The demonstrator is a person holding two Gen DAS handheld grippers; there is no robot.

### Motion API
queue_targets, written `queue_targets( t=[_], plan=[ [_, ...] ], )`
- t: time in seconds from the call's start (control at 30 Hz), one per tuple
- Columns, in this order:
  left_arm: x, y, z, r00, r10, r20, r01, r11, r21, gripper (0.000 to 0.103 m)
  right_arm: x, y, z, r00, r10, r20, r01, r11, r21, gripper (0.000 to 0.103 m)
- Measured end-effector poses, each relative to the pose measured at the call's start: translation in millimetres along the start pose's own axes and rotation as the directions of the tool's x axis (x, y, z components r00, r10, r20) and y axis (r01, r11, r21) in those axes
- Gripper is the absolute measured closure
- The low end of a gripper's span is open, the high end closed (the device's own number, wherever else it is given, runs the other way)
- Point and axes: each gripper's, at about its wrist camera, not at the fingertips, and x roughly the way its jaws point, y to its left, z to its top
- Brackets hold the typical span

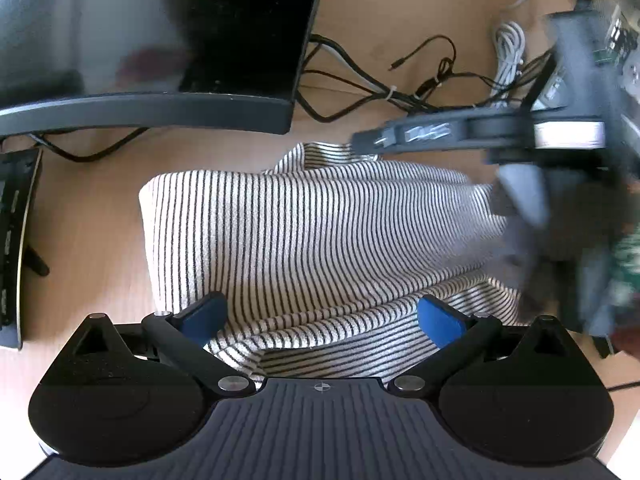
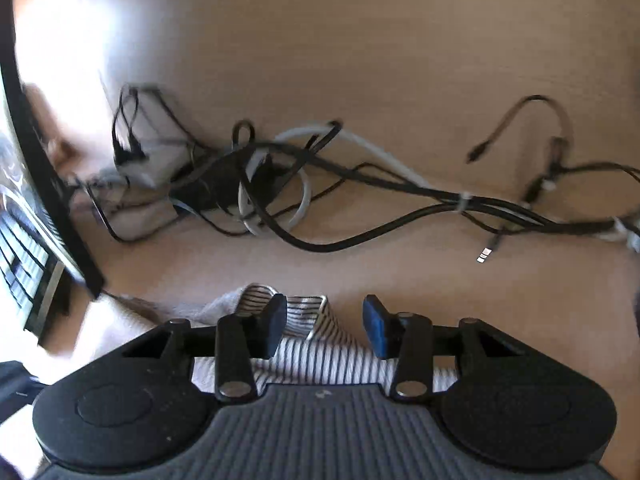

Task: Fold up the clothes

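An office or lab desk: a pale wood desktop [image 2: 360, 40] carries a dark monitor [image 1: 160, 40] at far left, a keyboard [image 2: 24, 256] under it, and tangled black and white cables [image 2: 280, 184] behind.

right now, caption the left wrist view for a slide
Open left gripper over a folded striped shirt on a wooden desk.

A white garment [image 1: 320, 232] with thin black stripes lies on a light tan wooden worktop [image 1: 92, 240]. Black and white cables [image 2: 304, 184] tangle beyond it. Each black tool has blue pads [image 1: 438, 320].
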Motion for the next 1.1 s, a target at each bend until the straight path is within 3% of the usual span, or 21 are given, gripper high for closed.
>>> queue_targets(
  t=[0.07, 0.13, 0.2, 0.27, 0.43, 0.53, 0.7, 0.83, 1.1],
  plan=[
    [-3, 3, -1, 1.000, -0.016, 0.009, 0.017, 1.000, -0.018, 0.000, 15, 1, -2, 0.999, 0.011, -0.039, -0.012, 1.000, -0.028, 0.062],
    [-6, 5, -2, 0.999, -0.029, 0.014, 0.029, 0.999, -0.026, 0.000, 16, 3, -6, 1.000, 0.019, -0.024, -0.020, 0.999, -0.047, 0.068],
    [-8, 7, -4, 0.999, -0.041, 0.017, 0.041, 0.999, -0.032, 0.000, 11, 4, -9, 0.999, 0.028, -0.018, -0.029, 0.999, -0.043, 0.090],
    [-10, 10, -3, 0.998, -0.053, 0.018, 0.054, 0.997, -0.047, 0.000, -3, 4, -12, 0.999, 0.041, 0.010, -0.041, 0.999, -0.022, 0.097],
    [-29, 21, -11, 0.997, -0.074, 0.018, 0.075, 0.995, -0.061, 0.000, -78, -3, -30, 0.981, 0.170, 0.096, -0.179, 0.980, 0.091, 0.098],
    [-47, 32, -23, 0.993, -0.115, 0.028, 0.116, 0.992, -0.055, 0.000, -112, 2, -63, 0.976, 0.202, 0.080, -0.211, 0.971, 0.116, 0.099],
    [-71, 53, -34, 0.991, -0.124, 0.056, 0.130, 0.984, -0.123, 0.000, -107, -5, -115, 0.982, 0.184, 0.039, -0.188, 0.953, 0.239, 0.100],
    [-78, 60, -20, 0.990, -0.109, 0.091, 0.125, 0.975, -0.186, 0.000, -107, 2, -115, 0.984, 0.162, 0.068, -0.174, 0.955, 0.239, 0.100],
    [-49, 24, 10, 0.995, -0.026, 0.099, 0.044, 0.982, -0.185, 0.000, -108, -7, -130, 0.984, 0.159, 0.081, -0.176, 0.945, 0.276, 0.101]
  ],
)
